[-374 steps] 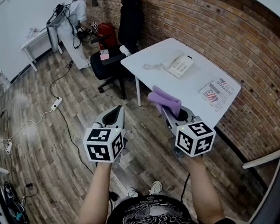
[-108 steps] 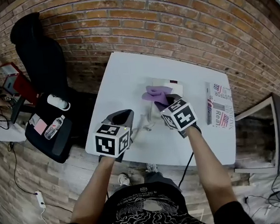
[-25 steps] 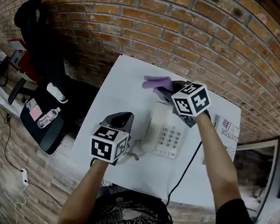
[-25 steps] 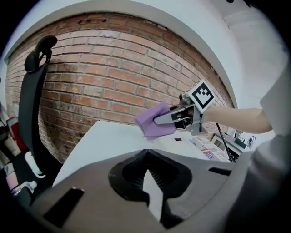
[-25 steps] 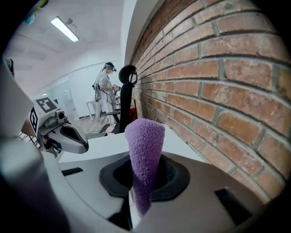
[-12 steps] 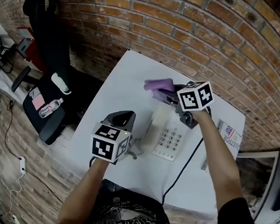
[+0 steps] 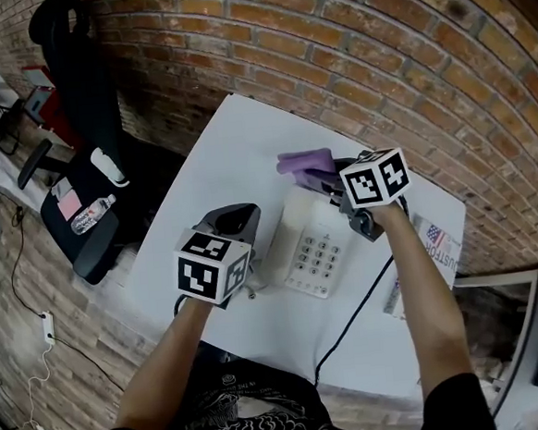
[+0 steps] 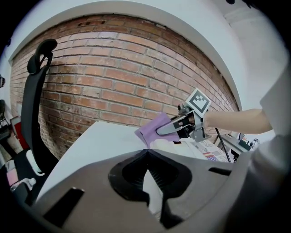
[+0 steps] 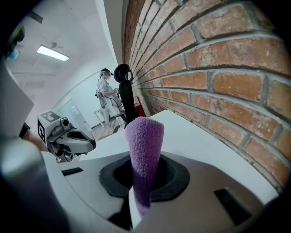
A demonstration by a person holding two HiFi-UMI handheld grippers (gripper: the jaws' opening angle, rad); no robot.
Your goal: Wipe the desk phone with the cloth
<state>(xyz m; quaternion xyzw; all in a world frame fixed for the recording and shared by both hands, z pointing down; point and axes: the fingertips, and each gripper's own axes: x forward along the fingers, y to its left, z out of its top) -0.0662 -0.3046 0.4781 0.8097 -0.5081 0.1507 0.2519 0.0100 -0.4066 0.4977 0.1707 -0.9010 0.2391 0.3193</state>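
Observation:
The white desk phone (image 7: pixel 313 248) lies on the white desk (image 7: pixel 223 157), keypad up. My right gripper (image 7: pixel 326 179) hovers at the phone's far end, shut on a folded purple cloth (image 7: pixel 302 164) that sticks out past its tips. In the right gripper view the cloth (image 9: pixel 144 141) stands up between the jaws. My left gripper (image 7: pixel 237 217) hangs just left of the phone, with its tips together and nothing seen in them. In the left gripper view, the right gripper (image 8: pixel 166 129) and cloth (image 8: pixel 152 130) show ahead, above the phone (image 8: pixel 166 144).
A black cable (image 7: pixel 351 319) runs from the phone towards me. A printed magazine (image 7: pixel 435 243) lies at the desk's right end. A brick wall (image 7: pixel 331 56) backs the desk. A black office chair (image 7: pixel 89 224) with a bottle on its seat stands to the left. A person (image 9: pixel 105 93) stands far off.
My right gripper has shifted slightly towards the phone's far right corner, still holding the cloth. The left gripper has stayed beside the phone's left side.

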